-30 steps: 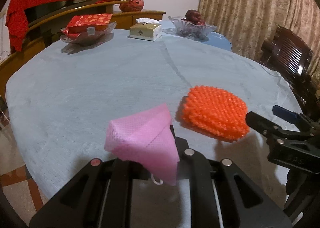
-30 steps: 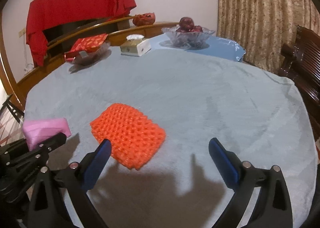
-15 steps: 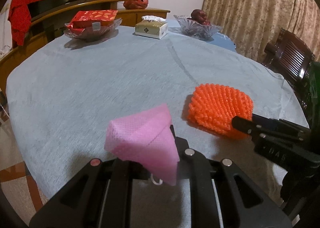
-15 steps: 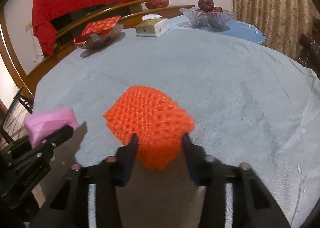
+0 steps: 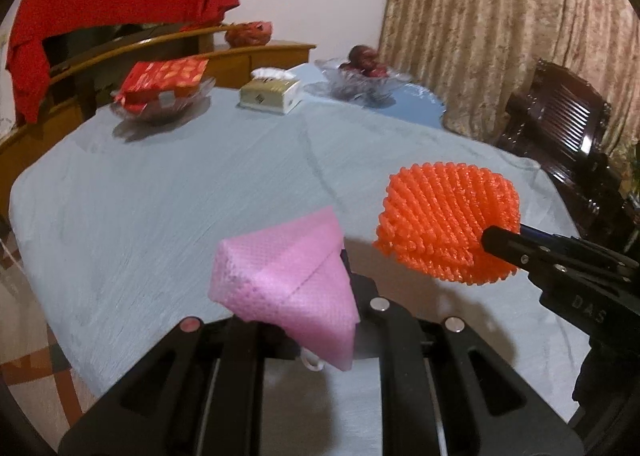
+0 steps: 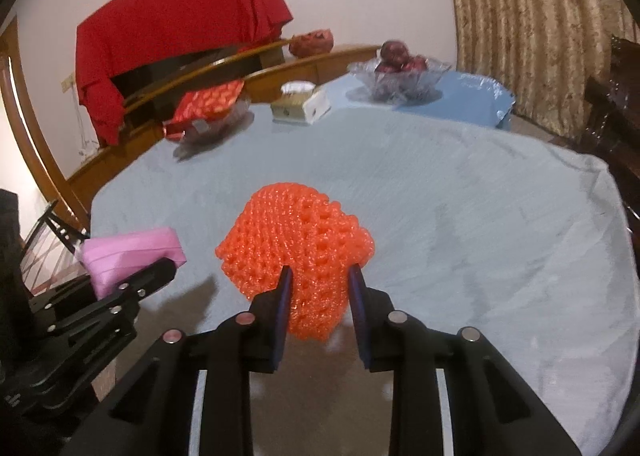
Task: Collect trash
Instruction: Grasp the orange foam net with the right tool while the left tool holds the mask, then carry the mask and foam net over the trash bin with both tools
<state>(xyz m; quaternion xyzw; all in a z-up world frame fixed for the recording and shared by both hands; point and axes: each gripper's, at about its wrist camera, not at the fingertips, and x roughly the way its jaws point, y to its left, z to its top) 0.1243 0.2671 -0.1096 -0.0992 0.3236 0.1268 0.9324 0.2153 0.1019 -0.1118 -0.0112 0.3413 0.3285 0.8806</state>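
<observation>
Pinching an orange foam fruit net (image 6: 298, 252) just above the grey-clothed bench (image 6: 480, 216), the right hand-held gripper (image 6: 320, 288) has just closed on its near edge while the left hand-held gripper (image 5: 320, 296) clamps a pink folded foam sheet (image 5: 288, 280), both seemingly light, soft, squashy.

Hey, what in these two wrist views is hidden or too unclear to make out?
- Left tool fingertips: left wrist view, covered by the pink foam sheet it grips.
- Near end of the orange foam net: right wrist view, hidden between the right tool fingers.
- Any trash bin: in neither view.
- Tissue box print: too small, blurred.
- Fruit in the glass bowl: kind unclear.
</observation>
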